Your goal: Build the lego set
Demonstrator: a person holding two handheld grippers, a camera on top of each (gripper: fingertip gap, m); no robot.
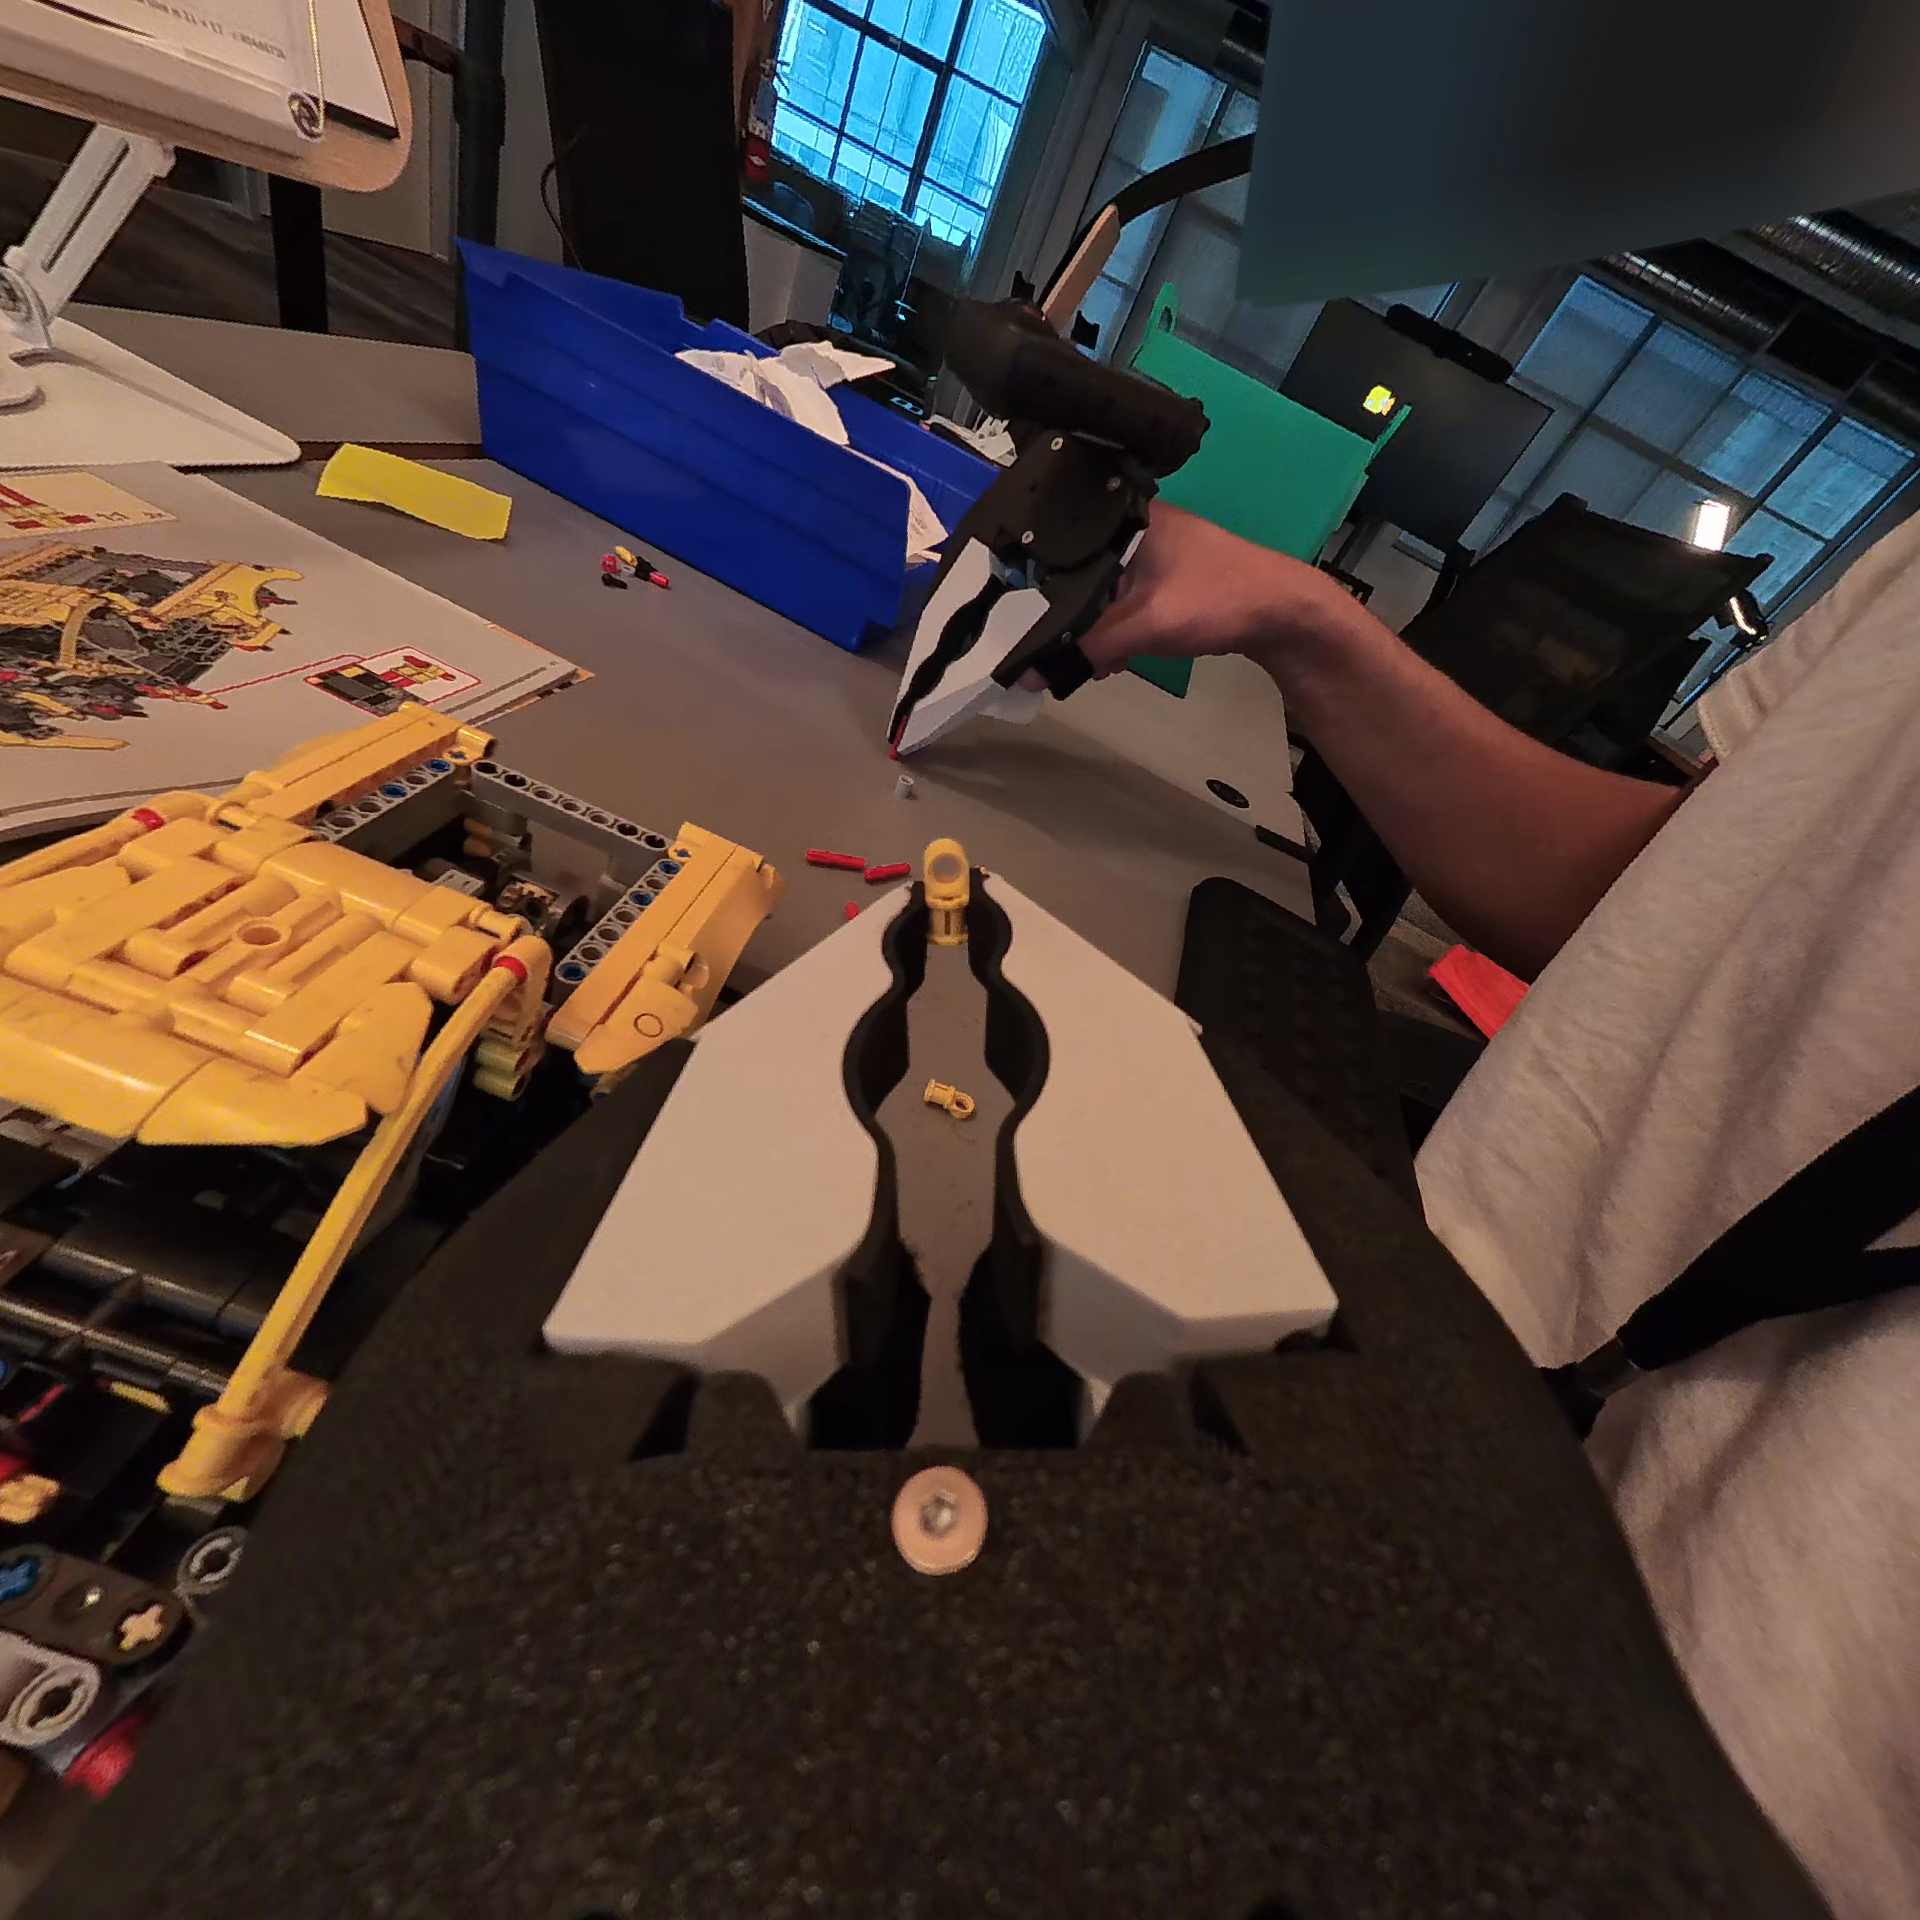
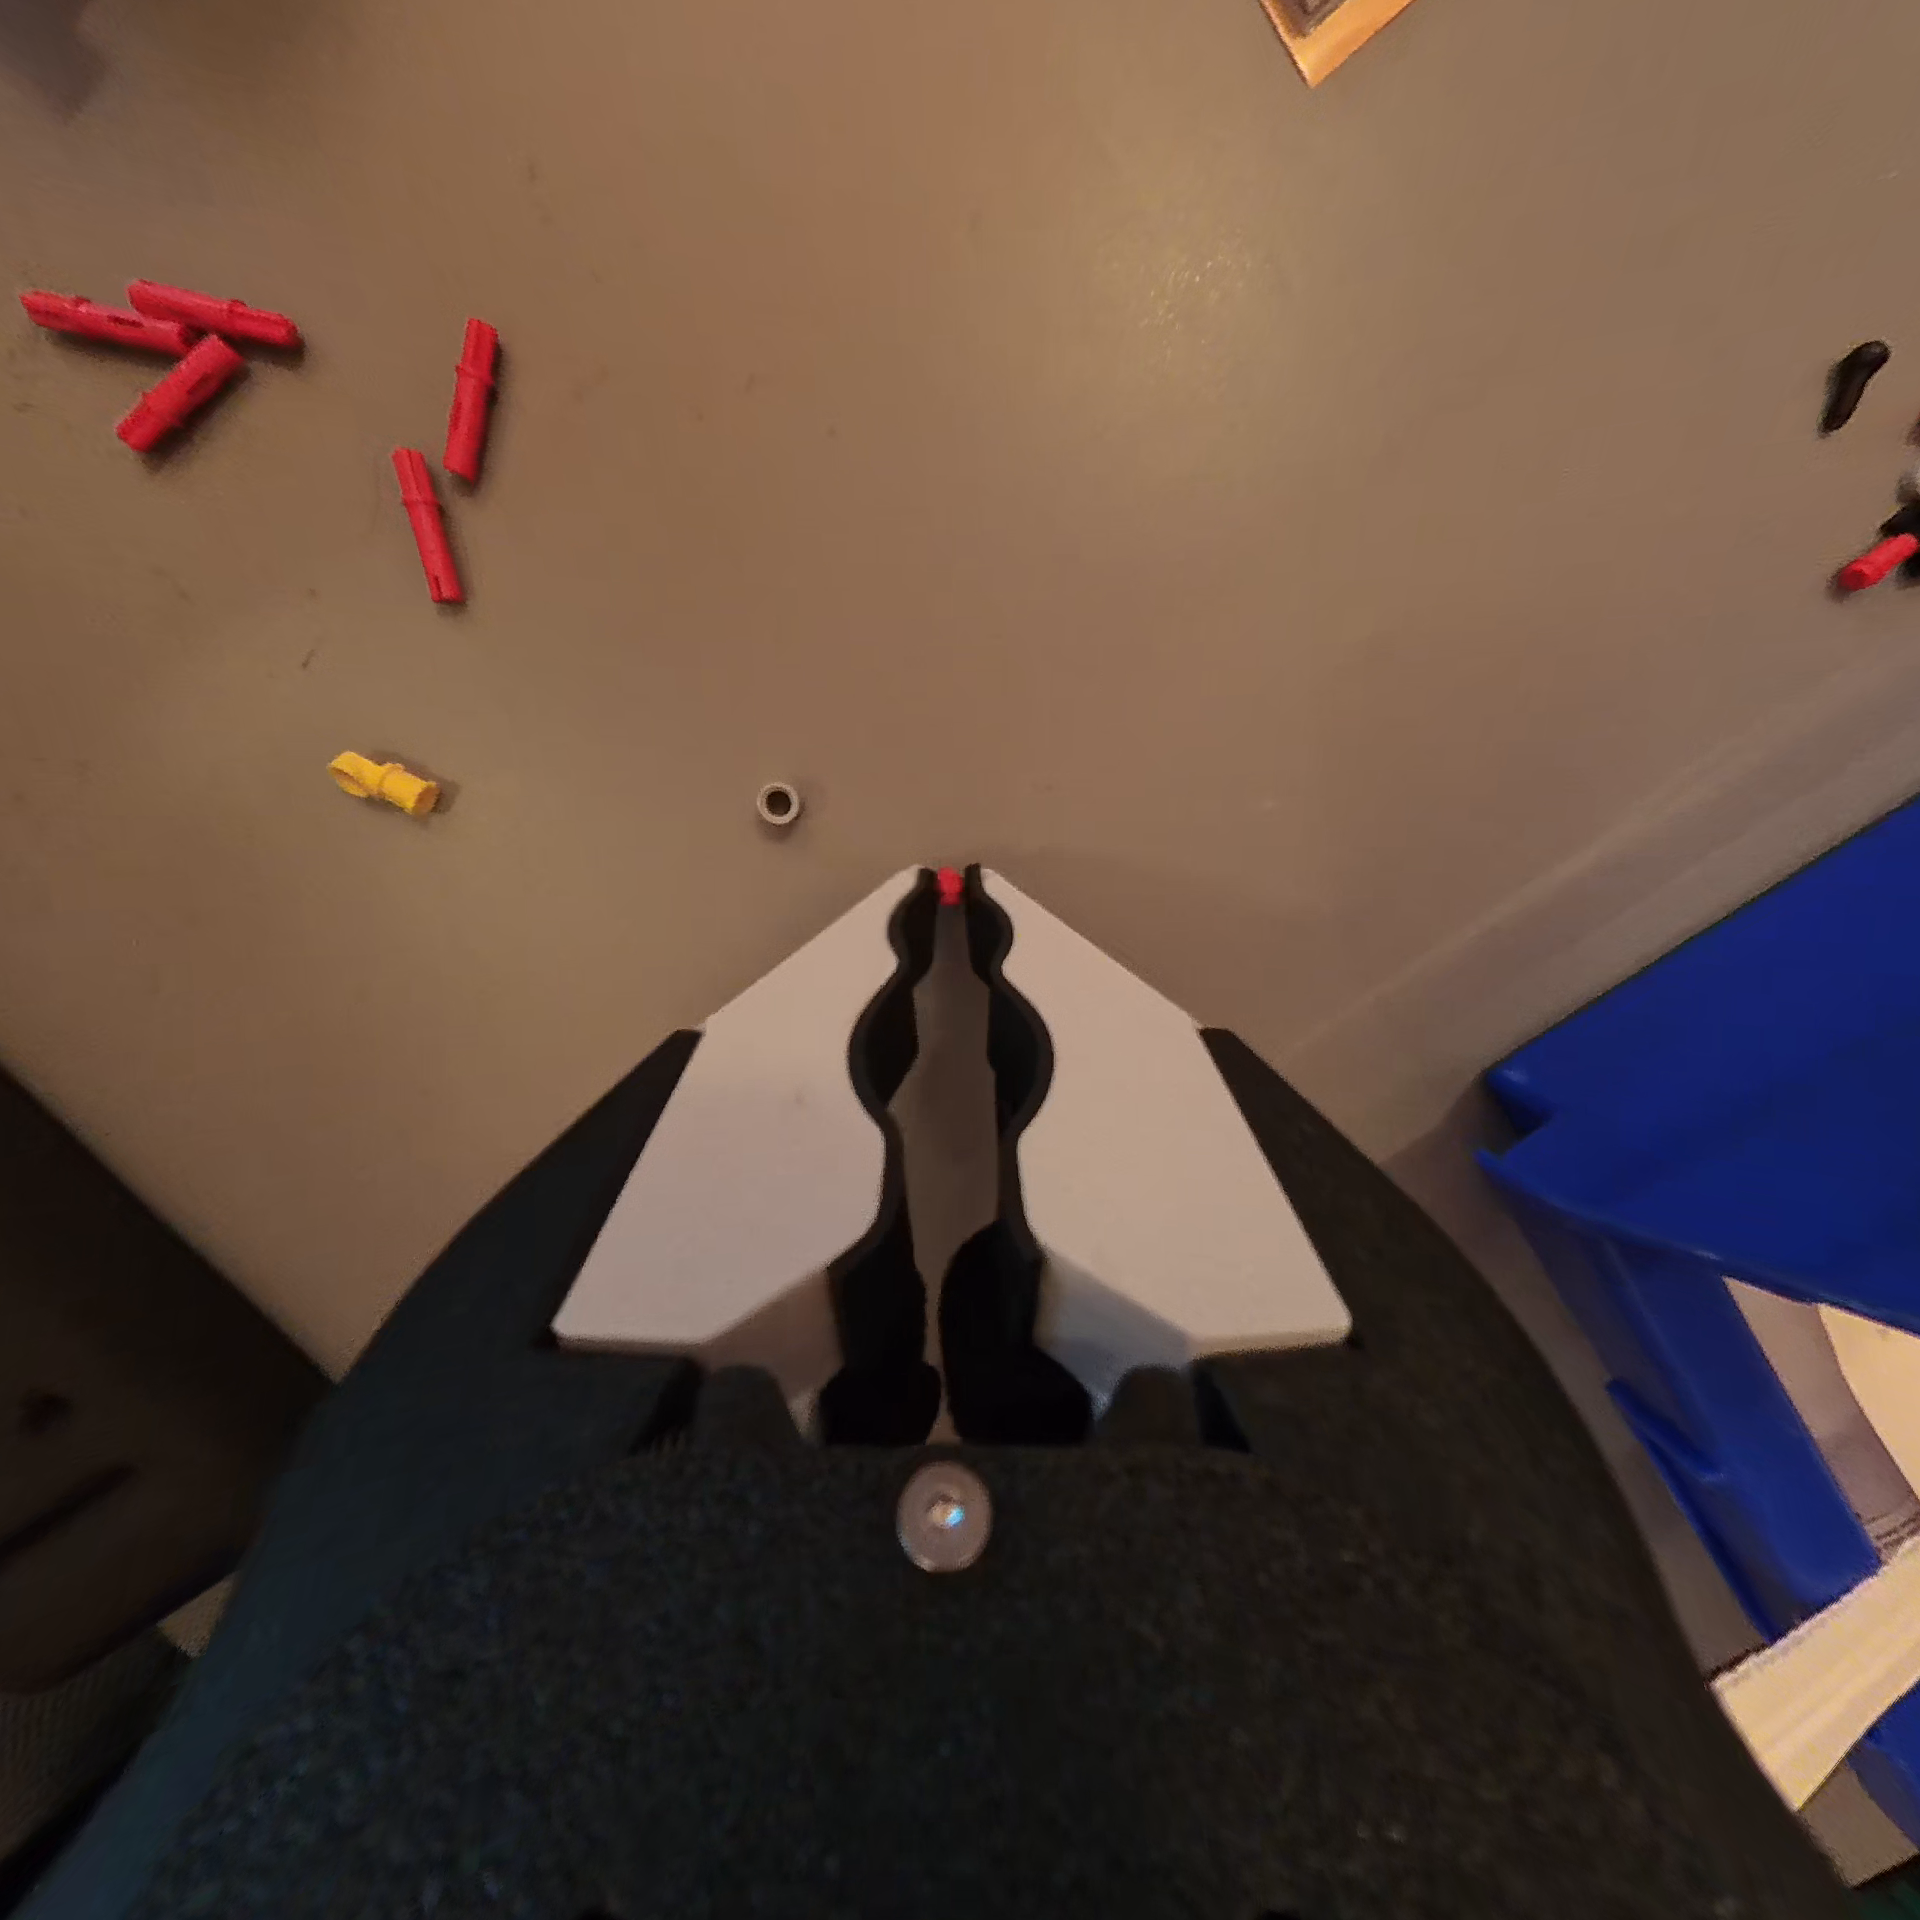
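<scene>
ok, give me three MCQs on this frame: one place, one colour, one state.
1. Where is the grey bush relative to the right gripper?
A. just ahead-left of its tips
B. inside the blue bin
C. on the booklet

2. What colour is the piece in the left gripper?
A. blue
B. yellow
C. green

3. What state is the right gripper in?
A. wide open, empty
B. out of view
C. shut on a red pin

Key: 1 A, the bush stands on the table just off the tips. 2 B, a yellow connector sits between the jaws. 3 C, the red pin shows at the closed tips.
</scene>
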